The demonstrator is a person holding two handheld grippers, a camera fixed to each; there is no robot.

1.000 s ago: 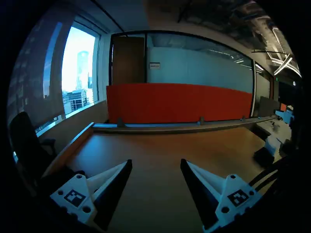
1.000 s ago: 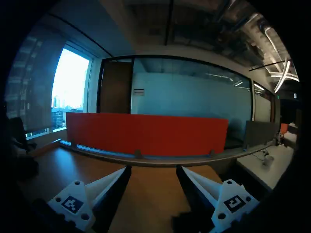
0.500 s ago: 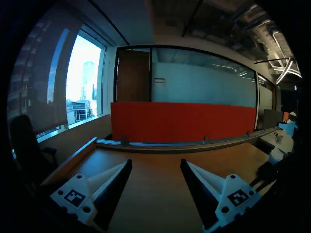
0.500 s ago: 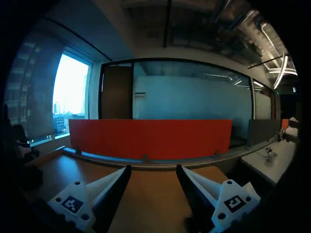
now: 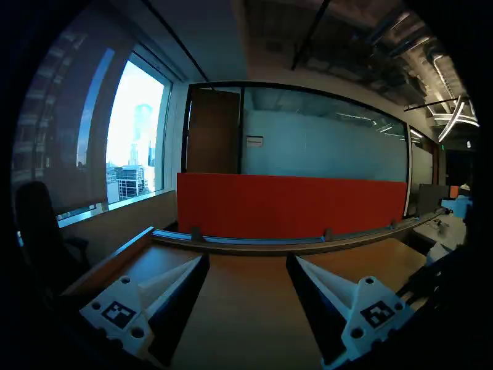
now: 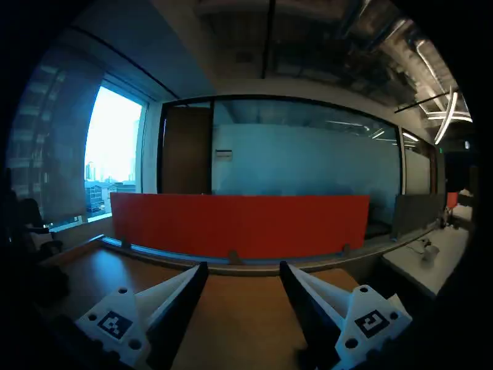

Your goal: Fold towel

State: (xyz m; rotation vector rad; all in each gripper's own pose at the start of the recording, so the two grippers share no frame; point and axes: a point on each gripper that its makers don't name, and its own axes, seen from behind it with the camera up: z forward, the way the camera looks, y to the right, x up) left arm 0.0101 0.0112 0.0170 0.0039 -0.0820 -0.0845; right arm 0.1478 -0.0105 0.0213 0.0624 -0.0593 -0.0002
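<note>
**Status.** The left claw (image 5: 246, 258) stands wide open and holds nothing; bare bench (image 5: 246, 327) shows between its fingers. The right claw (image 6: 243, 265) is likewise wide open and empty. Both point level across the bench toward the red partition (image 5: 289, 206). Where the towel lies cannot be told. Judging from the aim, it is probably lower and nearer the person.

**Step in hand (judged):** approach for the first grasp.

1. Tilt both claws down until the towel's near edge sits between the fingers.
2. Approach with the jaws fully open.
3. Take one corner per claw, both on the same edge, pinching one layer only.
4. Lift both corners evenly so the fold line runs straight.
</note>
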